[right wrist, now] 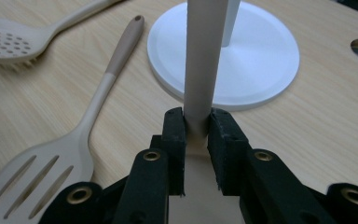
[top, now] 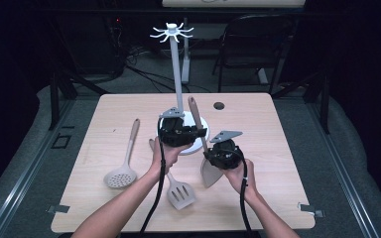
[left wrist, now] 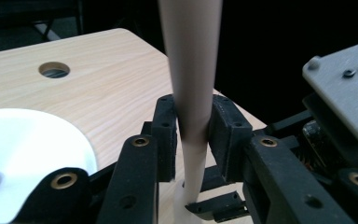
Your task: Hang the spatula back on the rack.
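Both grippers grasp one utensil above the wooden table. The left gripper has its jaws closed on the handle of the solid spatula, the pads pressing the tapered shaft from both sides. The right gripper clamps the same handle lower down, just above the blade, its pads tight against the shaft. The spatula is held steeply tilted, handle tip up and blade down near the table's middle, just in front of the white round base of the hook stand. To the left lie a slotted turner and, farther left, a perforated skimmer, flat on the table and apart from the grippers.
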Motion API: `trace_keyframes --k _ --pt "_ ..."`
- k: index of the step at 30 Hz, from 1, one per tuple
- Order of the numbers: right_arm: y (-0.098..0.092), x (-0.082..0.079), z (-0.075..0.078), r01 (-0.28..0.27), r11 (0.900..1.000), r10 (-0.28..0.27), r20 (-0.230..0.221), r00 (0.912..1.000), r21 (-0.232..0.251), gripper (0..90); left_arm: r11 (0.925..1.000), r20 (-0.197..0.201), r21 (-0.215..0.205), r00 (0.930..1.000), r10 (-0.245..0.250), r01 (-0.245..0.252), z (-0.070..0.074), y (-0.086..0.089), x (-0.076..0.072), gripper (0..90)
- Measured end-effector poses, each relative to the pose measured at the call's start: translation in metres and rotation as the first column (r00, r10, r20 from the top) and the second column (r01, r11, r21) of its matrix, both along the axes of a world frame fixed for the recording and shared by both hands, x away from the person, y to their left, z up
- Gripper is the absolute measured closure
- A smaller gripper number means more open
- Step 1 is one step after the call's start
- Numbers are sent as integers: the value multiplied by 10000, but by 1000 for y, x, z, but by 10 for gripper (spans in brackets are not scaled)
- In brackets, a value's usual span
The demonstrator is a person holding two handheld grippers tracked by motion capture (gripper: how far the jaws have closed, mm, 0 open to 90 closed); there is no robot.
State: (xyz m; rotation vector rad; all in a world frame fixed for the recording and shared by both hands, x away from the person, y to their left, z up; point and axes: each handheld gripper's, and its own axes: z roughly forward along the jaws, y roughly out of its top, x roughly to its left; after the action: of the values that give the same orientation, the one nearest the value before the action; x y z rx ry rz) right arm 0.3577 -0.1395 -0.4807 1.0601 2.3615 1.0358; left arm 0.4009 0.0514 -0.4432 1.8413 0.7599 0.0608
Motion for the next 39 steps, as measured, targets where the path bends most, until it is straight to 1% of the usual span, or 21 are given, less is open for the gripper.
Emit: trace_keyframes --k 4,8,9,10,14,17,19,22,23,25,27,28,30,31,32,33,34,35,36,38,39 --pt "1 -1 4 11 9999 -13 166 9999 100 776 10000 234 -90 9997 42 -40 0 -3 -3 761" --pt "0 -1 5 10 9998 -14 157 9999 216 777 9999 372 -126 9993 91 -87 1 -5 -5 765" --pt "-1 -1 5 7 9996 -13 210 9998 284 777 9996 407 -255 9991 83 -73 2 -4 -5 766" --pt "-1 -2 6 15 9994 -24 246 9997 353 776 9996 407 -255 9991 83 -73 2 -4 -5 767" --pt "-3 -4 10 23 9985 -46 410 9992 551 773 9977 207 -676 9998 -1 15 8 -1 -3 768" --pt "-4 -5 11 53 9976 -89 522 9986 686 768 9979 287 -635 9995 -99 117 10 1 -3 768" --pt "-6 -6 13 50 9969 -104 678 9976 786 729 9978 348 -633 9993 -151 173 12 1 -4 768" --pt "-10 -7 16 52 9952 -116 658 9978 973 659 9979 386 -610 9991 -198 221 13 2 -3 768" --pt "-10 -7 16 52 9952 -116 658 9978 973 659 9978 415 -628 9989 -197 223 13 2 -2 768" --pt "-14 -7 16 62 9950 -118 556 9984 996 605 9981 409 -566 9989 -207 230 15 3 -1 768" --pt "-19 -7 16 191 9957 -229 408 9989 905 493 9979 445 -596 9987 -244 270 15 3 1 768" --pt "-19 -7 16 191 9957 -229 408 9989 905 493 9983 486 -489 9984 -291 315 17 4 2 768" --pt "-22 -7 14 323 9954 -350 286 9990 899 416 9983 580 -471 9978 -312 340 19 5 4 768" --pt "-23 -7 14 384 9954 -405 215 9989 873 373 9984 582 -465 9978 -304 331 20 6 4 768" --pt "-27 -9 14 436 9964 -446 124 9989 724 303 9984 632 -469 9976 -275 305 21 6 5 768" --pt "-27 -9 14 436 9964 -446 124 9989 724 303 9986 659 -424 9974 -295 323 22 7 6 768" --pt "-31 -10 13 537 9959 -533 -66 9986 727 228 9985 738 -434 9968 -300 333 25 9 9 768" --pt "-31 -10 13 537 9959 -533 -66 9986 727 228 9985 738 -434 9968 -300 333 25 9 9 768" --pt "-36 -12 11 640 9956 -619 -316 9976 684 155 9986 764 -394 9966 -310 341 27 10 10 768" --pt "-40 -13 10 645 9954 -618 -394 9973 707 151 9988 865 -326 9957 -327 356 30 12 13 768" --pt "-46 -15 11 655 9958 -622 -511 9968 644 115 9988 1003 -316 9944 -332 366 34 14 16 769"
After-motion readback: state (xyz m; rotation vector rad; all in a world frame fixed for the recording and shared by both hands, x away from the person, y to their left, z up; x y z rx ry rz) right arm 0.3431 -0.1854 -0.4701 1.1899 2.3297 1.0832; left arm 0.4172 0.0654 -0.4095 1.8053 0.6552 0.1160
